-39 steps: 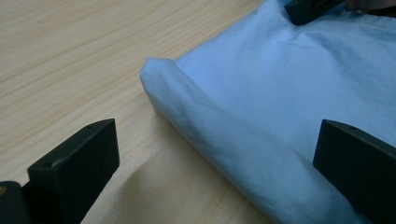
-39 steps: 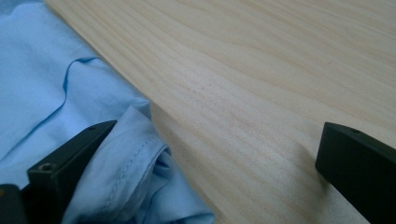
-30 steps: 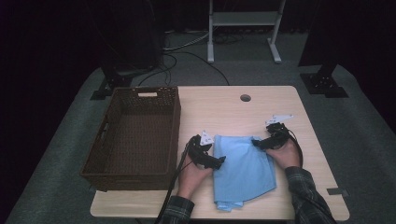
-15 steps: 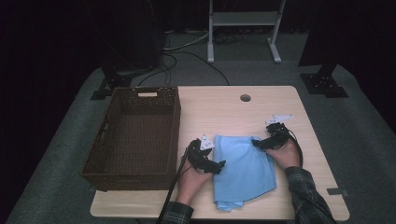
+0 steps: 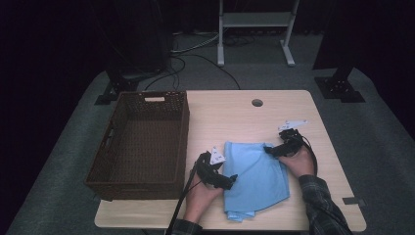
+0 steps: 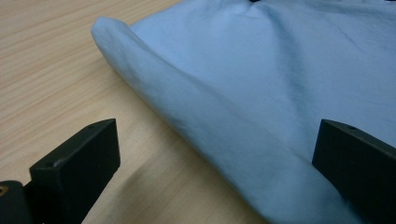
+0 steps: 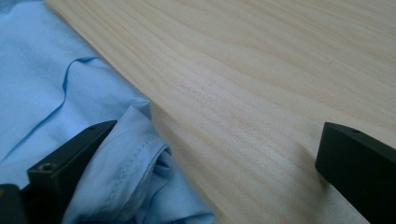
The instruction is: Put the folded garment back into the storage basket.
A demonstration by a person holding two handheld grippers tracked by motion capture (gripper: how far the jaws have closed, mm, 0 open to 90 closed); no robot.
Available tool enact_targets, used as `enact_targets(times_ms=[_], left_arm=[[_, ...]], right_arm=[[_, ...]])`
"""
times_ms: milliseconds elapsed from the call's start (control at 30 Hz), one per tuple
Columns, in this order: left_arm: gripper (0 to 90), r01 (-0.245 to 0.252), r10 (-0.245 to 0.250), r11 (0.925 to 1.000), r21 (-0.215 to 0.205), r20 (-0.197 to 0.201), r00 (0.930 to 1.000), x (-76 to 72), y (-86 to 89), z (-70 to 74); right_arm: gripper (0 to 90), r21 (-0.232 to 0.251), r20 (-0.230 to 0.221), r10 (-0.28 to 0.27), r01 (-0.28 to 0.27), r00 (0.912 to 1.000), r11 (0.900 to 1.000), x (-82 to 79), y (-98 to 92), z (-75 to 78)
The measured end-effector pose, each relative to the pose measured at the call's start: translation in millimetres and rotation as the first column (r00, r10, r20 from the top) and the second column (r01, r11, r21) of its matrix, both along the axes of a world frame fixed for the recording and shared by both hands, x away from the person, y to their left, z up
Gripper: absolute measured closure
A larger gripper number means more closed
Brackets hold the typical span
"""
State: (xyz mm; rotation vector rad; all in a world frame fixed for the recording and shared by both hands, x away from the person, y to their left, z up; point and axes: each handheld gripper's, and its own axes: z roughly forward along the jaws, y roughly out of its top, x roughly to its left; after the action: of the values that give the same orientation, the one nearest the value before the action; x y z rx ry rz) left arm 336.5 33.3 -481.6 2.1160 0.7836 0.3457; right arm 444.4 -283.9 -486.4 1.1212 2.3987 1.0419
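A folded light-blue cloth (image 5: 254, 176) lies on the wooden table (image 5: 235, 117), near its front edge. My left gripper (image 5: 230, 180) is low at the cloth's left edge, open, with the rounded fold (image 6: 196, 116) lying between its jaws. My right gripper (image 5: 269, 151) rests at the cloth's far right corner, open; a stitched, bunched corner of the cloth (image 7: 135, 163) sits against its left jaw, and bare wood lies between the jaws. A hand holds each gripper from below.
A dark brown woven basket (image 5: 142, 142) stands on the table's left side, close beside my left gripper. A round cable hole (image 5: 257, 103) is near the far edge. Bare tabletop lies beyond the cloth and to its right.
My left gripper has slid a little toward the front along the cloth's left edge. The right gripper and the cloth have barely moved.
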Motion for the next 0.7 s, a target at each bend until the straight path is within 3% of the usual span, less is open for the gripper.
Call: enact_targets(times_ms=[700], left_arm=[[0.0,0.013,-0.013,0.9999,0.011,0.000,0.9999,-31.4,-0.9,-0.4]], right_arm=[[0.0,0.000,0.000,-0.001,0.001,1.0000,1.000,0.0,0.1,0.0]])
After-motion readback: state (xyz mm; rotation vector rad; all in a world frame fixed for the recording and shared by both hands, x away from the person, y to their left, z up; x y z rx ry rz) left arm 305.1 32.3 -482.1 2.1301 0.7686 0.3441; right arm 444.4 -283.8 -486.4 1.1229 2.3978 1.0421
